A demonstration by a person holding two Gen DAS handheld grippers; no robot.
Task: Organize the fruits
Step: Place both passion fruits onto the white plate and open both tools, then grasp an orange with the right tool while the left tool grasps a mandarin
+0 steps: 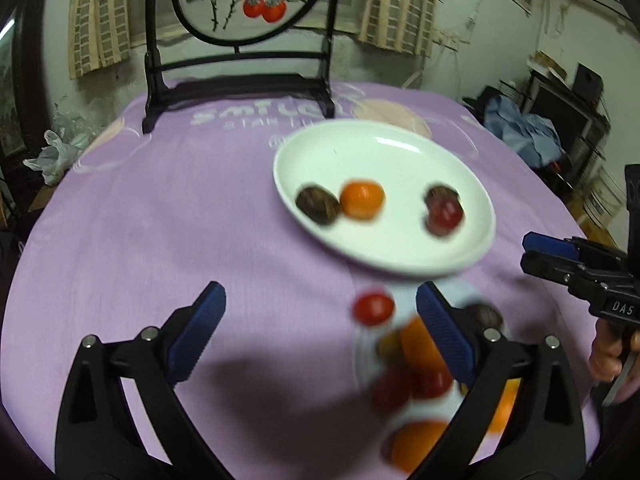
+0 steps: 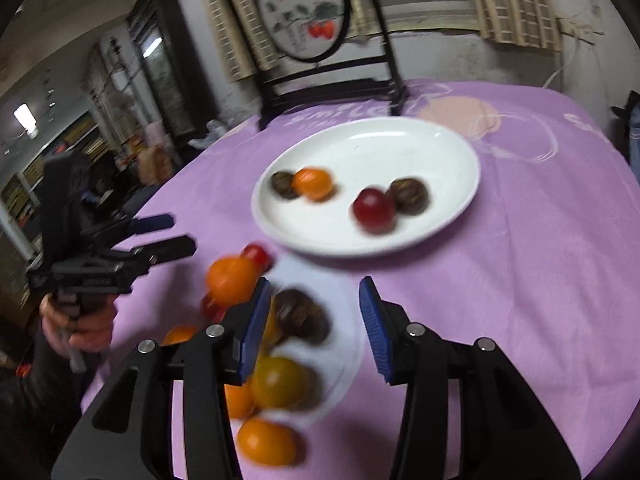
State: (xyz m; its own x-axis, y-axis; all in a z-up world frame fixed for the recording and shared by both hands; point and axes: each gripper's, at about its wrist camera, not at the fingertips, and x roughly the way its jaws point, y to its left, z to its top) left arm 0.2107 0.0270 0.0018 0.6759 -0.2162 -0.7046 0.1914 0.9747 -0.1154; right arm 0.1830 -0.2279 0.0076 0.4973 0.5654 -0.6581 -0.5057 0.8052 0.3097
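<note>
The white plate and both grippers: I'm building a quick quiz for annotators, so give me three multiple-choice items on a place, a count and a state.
1. Where does the white plate sit relative to the fruit pile?
A. farther from the grippers
B. nearer
C. under it

2. How many fruits lie on the plate?
A. two
B. four
C. six

3. What does the right gripper hold?
A. an orange
B. a nut
C. nothing, open

Answers: 1 A, the plate lies beyond the pile in both views. 2 B, two dark fruits, an orange fruit and a red fruit. 3 C, its pads stand apart and empty.
</note>
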